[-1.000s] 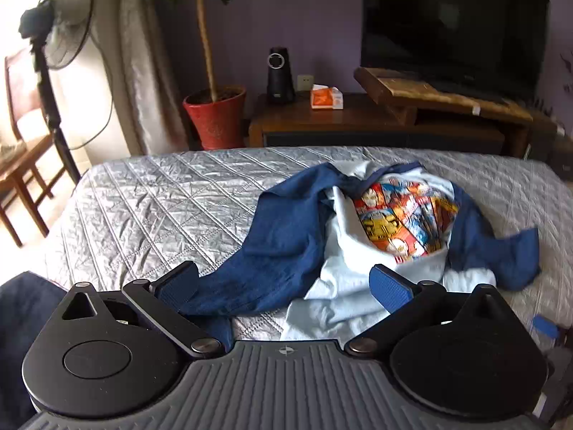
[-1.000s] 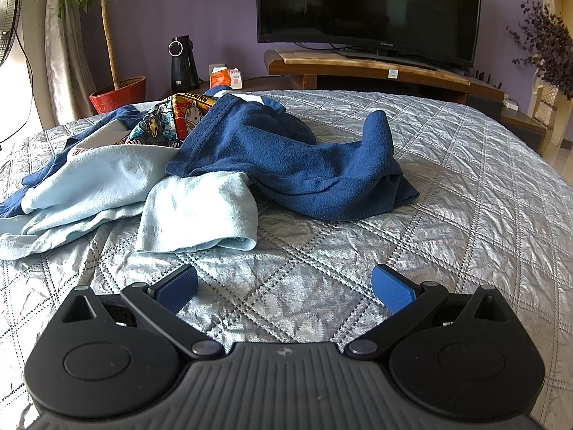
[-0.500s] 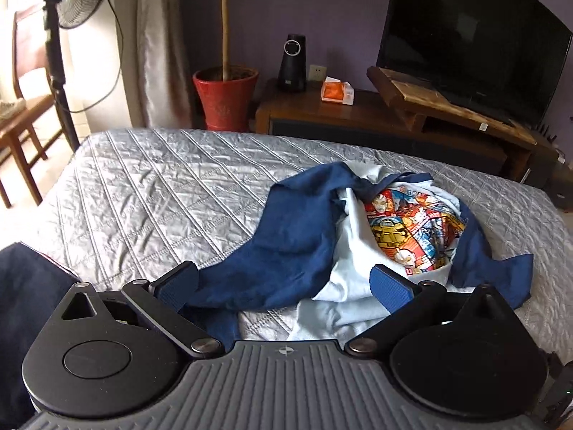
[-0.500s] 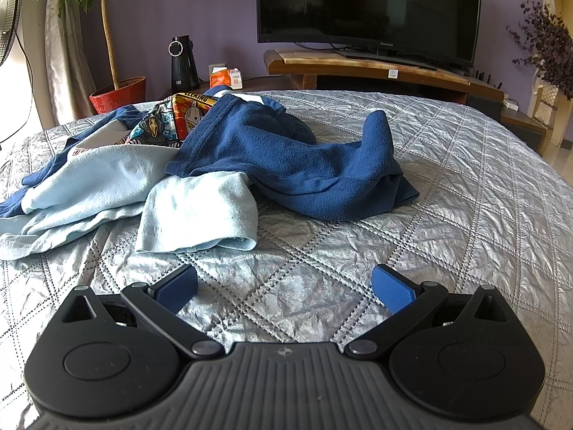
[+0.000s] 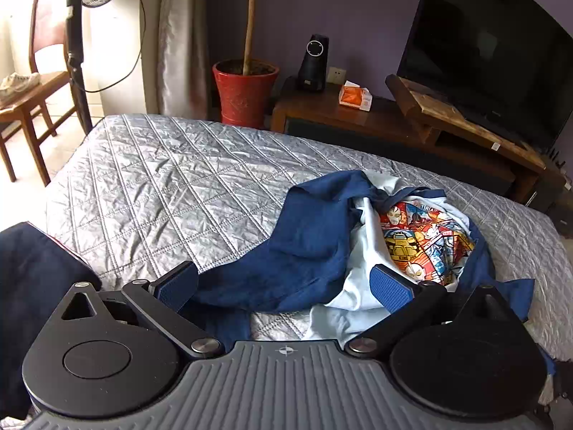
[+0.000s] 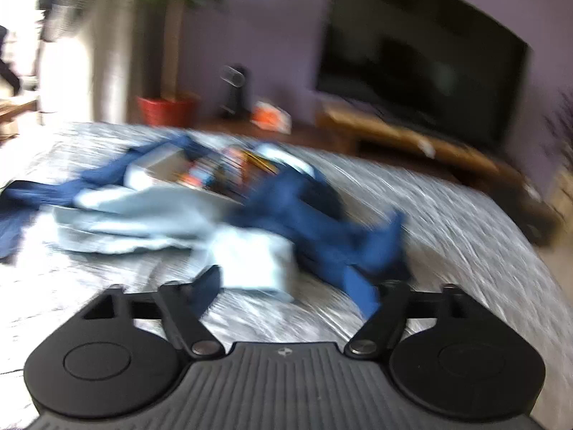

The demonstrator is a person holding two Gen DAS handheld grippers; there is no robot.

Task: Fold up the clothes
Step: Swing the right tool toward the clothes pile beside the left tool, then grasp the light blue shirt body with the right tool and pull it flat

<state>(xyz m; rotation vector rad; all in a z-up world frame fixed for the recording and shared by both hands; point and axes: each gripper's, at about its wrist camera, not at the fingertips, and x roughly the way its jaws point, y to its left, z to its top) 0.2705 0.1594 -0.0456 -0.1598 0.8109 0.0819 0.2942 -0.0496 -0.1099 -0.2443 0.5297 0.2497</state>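
Both tools are spread wide with nothing between their blue pads: the left tool (image 5: 284, 286) hangs over the near edge of the crumpled clothes (image 5: 358, 251), the right tool (image 6: 290, 292) just short of them in a blurred view. The heap lies on the grey quilted bed (image 5: 161, 186), toward its right side, its long axis running left-near to right-far, dark blue garment (image 5: 308, 243) over pale blue shirt (image 5: 361, 286), printed panel (image 5: 422, 240) facing up.

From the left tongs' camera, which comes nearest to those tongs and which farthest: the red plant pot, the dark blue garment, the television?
1. Dark blue garment, on the bed between the fingers.
2. Red plant pot, beyond the bed.
3. Television, far right.
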